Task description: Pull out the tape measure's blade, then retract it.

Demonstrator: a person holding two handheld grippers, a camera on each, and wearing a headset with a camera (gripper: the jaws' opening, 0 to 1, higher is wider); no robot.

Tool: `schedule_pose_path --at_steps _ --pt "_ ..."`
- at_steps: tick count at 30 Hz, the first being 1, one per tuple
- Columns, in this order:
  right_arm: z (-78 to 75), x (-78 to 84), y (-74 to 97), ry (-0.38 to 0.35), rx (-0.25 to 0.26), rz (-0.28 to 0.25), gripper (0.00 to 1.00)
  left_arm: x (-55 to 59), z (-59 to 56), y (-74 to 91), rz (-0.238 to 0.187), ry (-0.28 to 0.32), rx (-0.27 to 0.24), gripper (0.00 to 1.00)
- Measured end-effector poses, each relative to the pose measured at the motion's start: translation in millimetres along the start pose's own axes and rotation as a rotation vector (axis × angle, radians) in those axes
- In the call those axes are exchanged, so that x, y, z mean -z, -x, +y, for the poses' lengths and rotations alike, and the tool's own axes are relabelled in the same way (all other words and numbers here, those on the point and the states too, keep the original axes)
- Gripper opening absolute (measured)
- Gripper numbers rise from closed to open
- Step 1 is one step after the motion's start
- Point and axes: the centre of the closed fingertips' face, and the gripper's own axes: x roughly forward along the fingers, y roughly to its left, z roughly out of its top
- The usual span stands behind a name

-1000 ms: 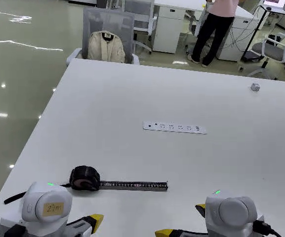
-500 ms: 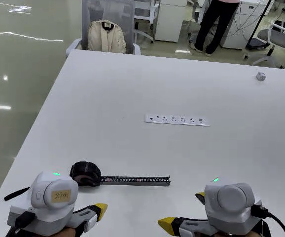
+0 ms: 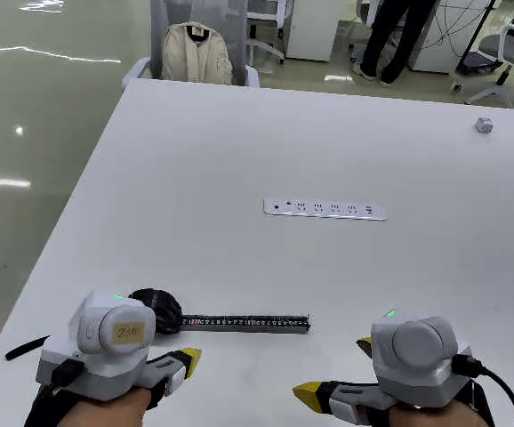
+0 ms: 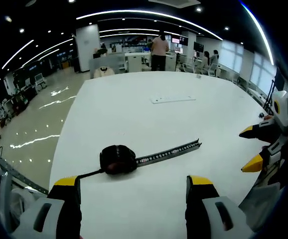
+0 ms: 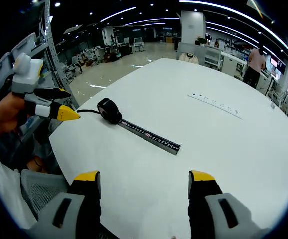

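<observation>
The black tape measure (image 3: pixel 159 308) lies on the white table near its front left corner. Its blade (image 3: pixel 248 322) is drawn out to the right and lies flat. My left gripper (image 3: pixel 175 359) is open just in front of the case and holds nothing. In the left gripper view the case (image 4: pixel 118 158) lies ahead of the open left gripper (image 4: pixel 133 183). My right gripper (image 3: pixel 335 372) is open and sits in front of the blade's end. The right gripper view has the blade (image 5: pixel 150 135) ahead of the right gripper (image 5: pixel 144 177).
A white power strip (image 3: pixel 324 210) lies mid-table. A small grey object (image 3: pixel 484 125) sits far right. The tape's black strap (image 3: pixel 24 348) trails toward the left table edge. A chair with a cream jacket (image 3: pixel 195 49) stands at the far edge, with a person behind.
The camera has tilted down. Both grippers have come forward toward the tape measure, and the left one now sits right at the case. The tape measure has not moved.
</observation>
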Motion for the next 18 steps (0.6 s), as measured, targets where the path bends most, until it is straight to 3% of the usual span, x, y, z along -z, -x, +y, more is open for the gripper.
schedule_pose_path --at_steps 5,18 --pt "-5.0 2.9 -5.6 0.013 -0.011 0.016 0.73 0.0 2.3 -6.8 0.006 -0.014 -0.024 0.84" --pt "-19.5 8.4 -23.2 0.068 -0.036 0.064 0.71 7.3 9.9 -31.3 0.003 0.051 -0.057 0.84"
